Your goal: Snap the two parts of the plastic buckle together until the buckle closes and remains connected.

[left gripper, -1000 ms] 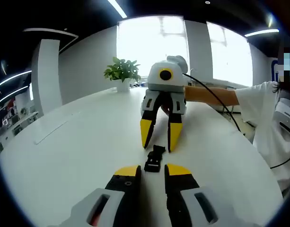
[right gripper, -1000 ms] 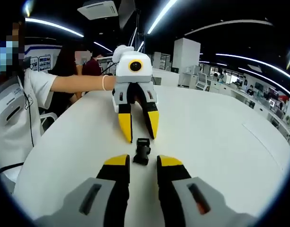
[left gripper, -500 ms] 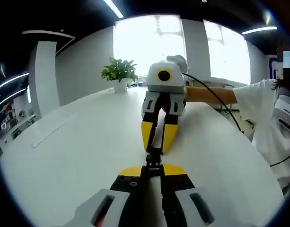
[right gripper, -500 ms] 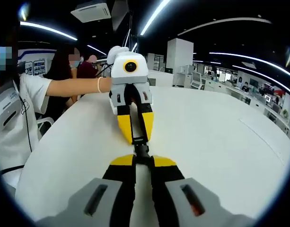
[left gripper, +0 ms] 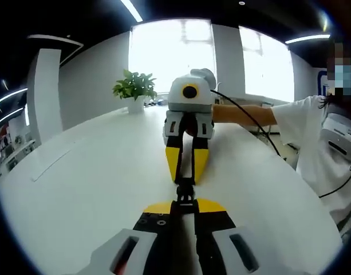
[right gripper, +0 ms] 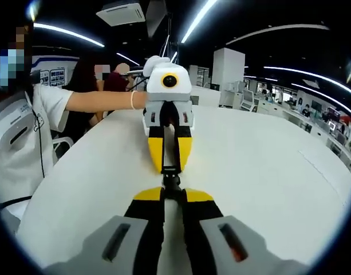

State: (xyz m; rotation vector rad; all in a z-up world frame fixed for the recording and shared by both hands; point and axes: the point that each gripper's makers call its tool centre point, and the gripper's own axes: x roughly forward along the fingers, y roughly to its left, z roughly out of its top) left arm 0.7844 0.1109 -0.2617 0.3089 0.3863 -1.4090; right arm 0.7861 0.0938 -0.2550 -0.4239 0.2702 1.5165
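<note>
The black plastic buckle (left gripper: 185,192) sits between the two grippers, just above the white table (left gripper: 78,189). In the left gripper view my left gripper (left gripper: 185,205) is shut on the buckle's near end, its yellow tips pressed to either side. Facing it, my right gripper (left gripper: 185,179) is shut on the far end. The right gripper view mirrors this: the right gripper (right gripper: 172,195) clamps the near half of the buckle (right gripper: 170,182), and the left gripper (right gripper: 170,169) clamps the other. The jaws hide the seam between the two halves.
A potted plant (left gripper: 133,89) stands at the table's far end by the bright windows. A person in a white sleeve (left gripper: 312,132) holds the grippers from the table's side. Other people (right gripper: 115,77) sit behind, and bare tabletop (right gripper: 267,172) spreads around the grippers.
One second ago both grippers stood open around the buckle lying on the table. Both have since shut on its ends. In the last half second they hardly moved.
</note>
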